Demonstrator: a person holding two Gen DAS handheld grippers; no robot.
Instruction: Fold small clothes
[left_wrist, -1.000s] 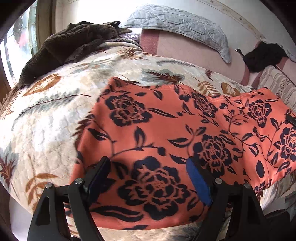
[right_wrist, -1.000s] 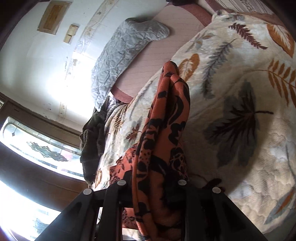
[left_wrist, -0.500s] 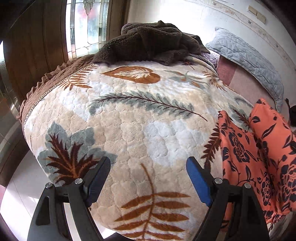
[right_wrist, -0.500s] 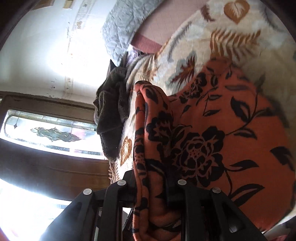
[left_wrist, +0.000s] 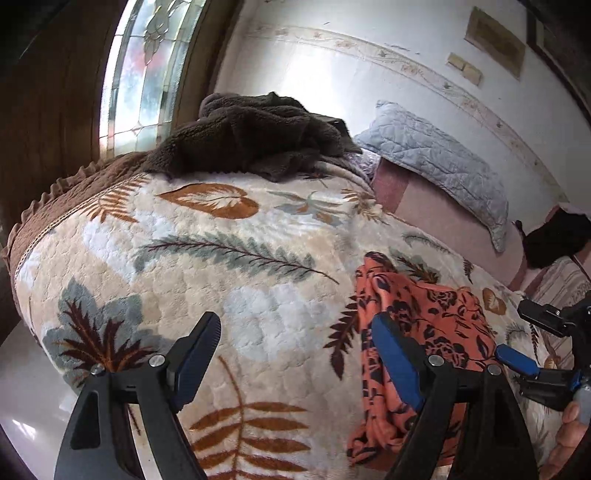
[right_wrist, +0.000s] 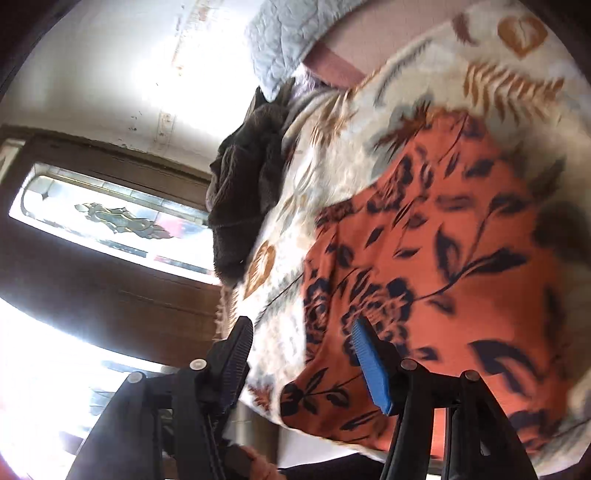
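Right claw (right_wrist: 301, 354) just opening, empty (orange garment (right_wrist: 443, 258) lies beyond); left claw (left_wrist: 295, 350) wide, empty.

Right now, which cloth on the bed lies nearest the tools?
The orange floral garment, lying just ahead of both tools; the brown fleece sits heaped at the bed's far edge.

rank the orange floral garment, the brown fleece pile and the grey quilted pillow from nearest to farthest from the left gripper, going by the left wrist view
From the left gripper:
1. Orange floral garment, lying on the leaf-print blanket just past the right-side finger.
2. Brown fleece pile, at the blanket's far edge, below the stained-glass window.
3. Grey quilted pillow, far right, against the wall.
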